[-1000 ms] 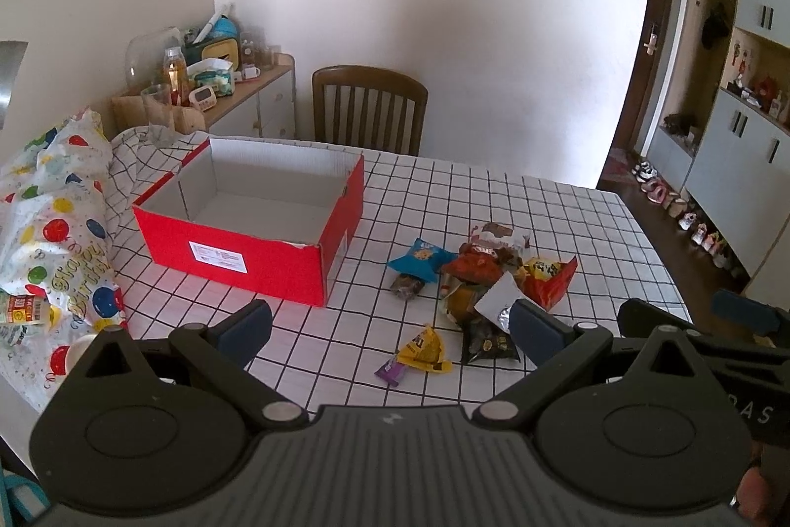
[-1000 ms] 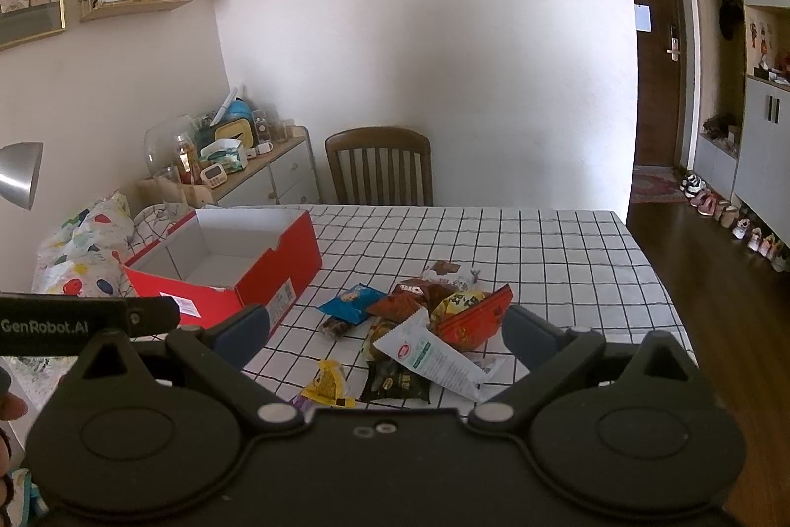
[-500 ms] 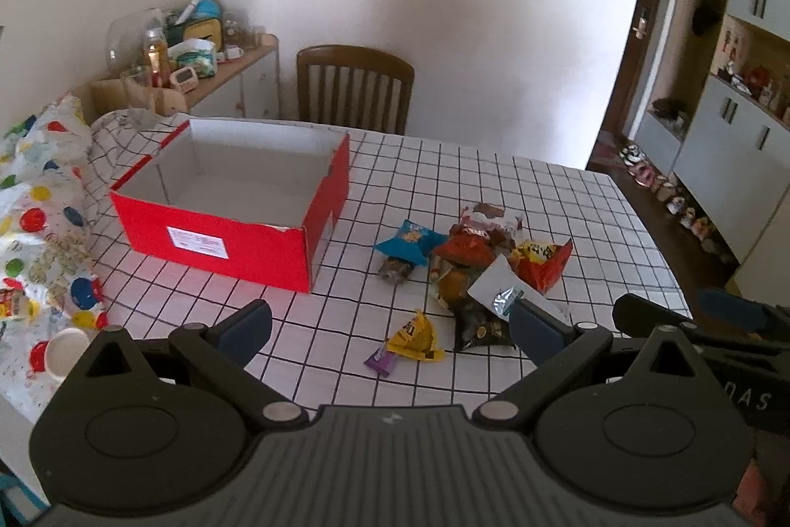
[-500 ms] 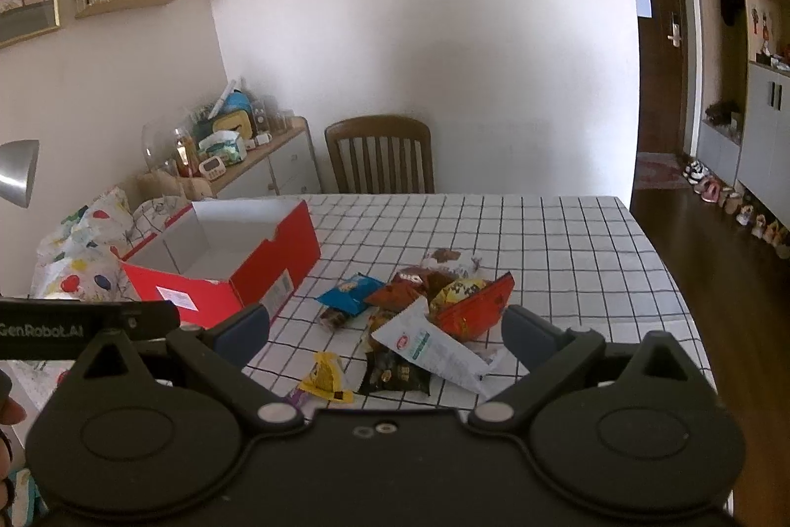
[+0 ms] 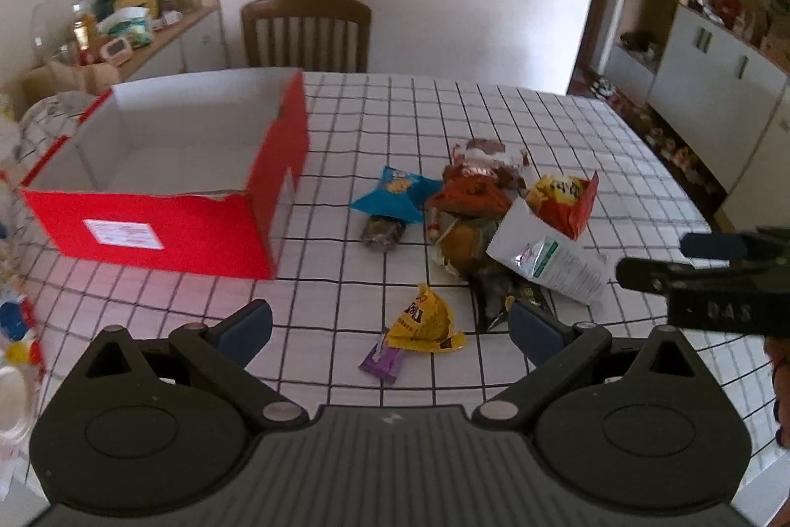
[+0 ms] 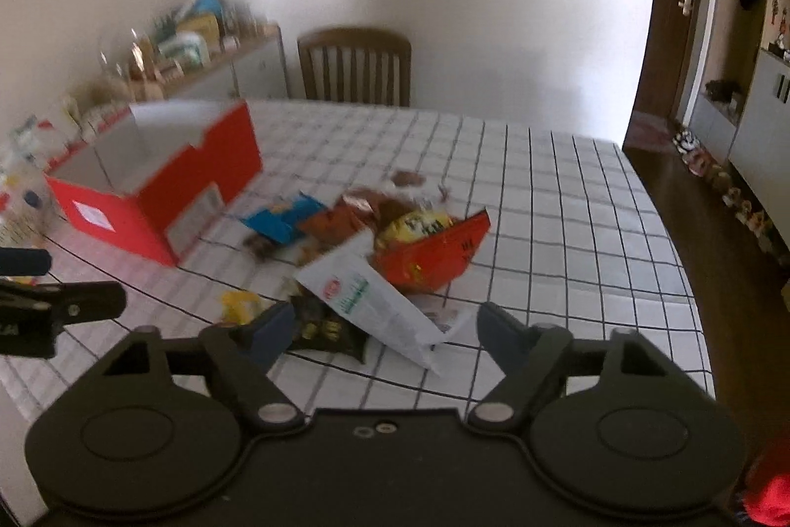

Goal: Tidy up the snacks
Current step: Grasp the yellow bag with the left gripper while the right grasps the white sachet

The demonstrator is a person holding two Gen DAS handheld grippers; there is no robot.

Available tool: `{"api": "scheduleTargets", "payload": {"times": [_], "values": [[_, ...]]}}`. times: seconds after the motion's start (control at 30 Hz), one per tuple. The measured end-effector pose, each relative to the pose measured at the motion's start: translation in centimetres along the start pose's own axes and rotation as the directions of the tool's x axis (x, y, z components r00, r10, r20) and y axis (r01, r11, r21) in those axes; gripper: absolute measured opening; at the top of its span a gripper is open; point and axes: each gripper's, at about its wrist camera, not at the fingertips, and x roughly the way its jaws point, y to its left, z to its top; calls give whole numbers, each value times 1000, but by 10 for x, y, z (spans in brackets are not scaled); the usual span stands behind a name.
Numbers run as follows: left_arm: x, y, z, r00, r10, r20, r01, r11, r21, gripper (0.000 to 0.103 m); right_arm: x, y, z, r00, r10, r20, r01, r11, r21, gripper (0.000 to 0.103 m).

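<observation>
A pile of snack packets lies on the checked tablecloth (image 5: 493,107): a white pouch (image 5: 548,263) (image 6: 380,304), a red-and-yellow bag (image 5: 568,198) (image 6: 429,245), a blue packet (image 5: 395,196) (image 6: 284,221), a dark packet (image 6: 326,329). Apart from the pile lie a yellow packet (image 5: 424,322) and a small purple one (image 5: 382,359). A red box (image 5: 168,176) (image 6: 153,191) stands with nothing in it at the left. My left gripper (image 5: 390,329) hangs open over the yellow packet. My right gripper (image 6: 377,329) has its jaws closing, with the white pouch between them but not pressed.
A wooden chair (image 5: 306,30) stands at the table's far side. A cluttered sideboard (image 5: 133,28) runs along the left wall. A spotted bag (image 5: 12,319) lies at the table's left edge. Cupboards and shoes line the right wall.
Both grippers have come down and forward toward the snack pile, which looks larger. The right gripper's jaws have narrowed. Nothing on the table has moved.
</observation>
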Motion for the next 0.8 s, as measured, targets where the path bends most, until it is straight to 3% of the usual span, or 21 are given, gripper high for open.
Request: {"api": "scheduleTargets", "payload": {"times": [0.23, 0.3, 0.4, 0.53, 0.77, 0.8], "values": [[42, -2, 5, 997, -53, -50, 53, 999, 4, 102, 47, -4, 8, 994, 39, -103, -40, 999, -5, 63], [53, -2, 5, 994, -76, -73, 76, 997, -2, 96, 60, -6, 11, 990, 46, -136, -45, 999, 8, 55], [67, -5, 4, 991, -97, -95, 99, 995, 10, 93, 74, -10, 16, 983, 77, -166, -73, 997, 32, 49], [85, -5, 2, 980, -133, -144, 135, 991, 0, 77, 85, -12, 18, 972, 114, -207, -110, 994, 27, 46], [103, -4, 4, 968, -174, -182, 170, 985, -36, 74, 99, -22, 24, 964, 145, -224, -131, 989, 74, 44], [106, -4, 5, 966, -177, -188, 172, 984, -41, 67, 102, -23, 24, 961, 151, -230, -136, 987, 81, 44]]}}
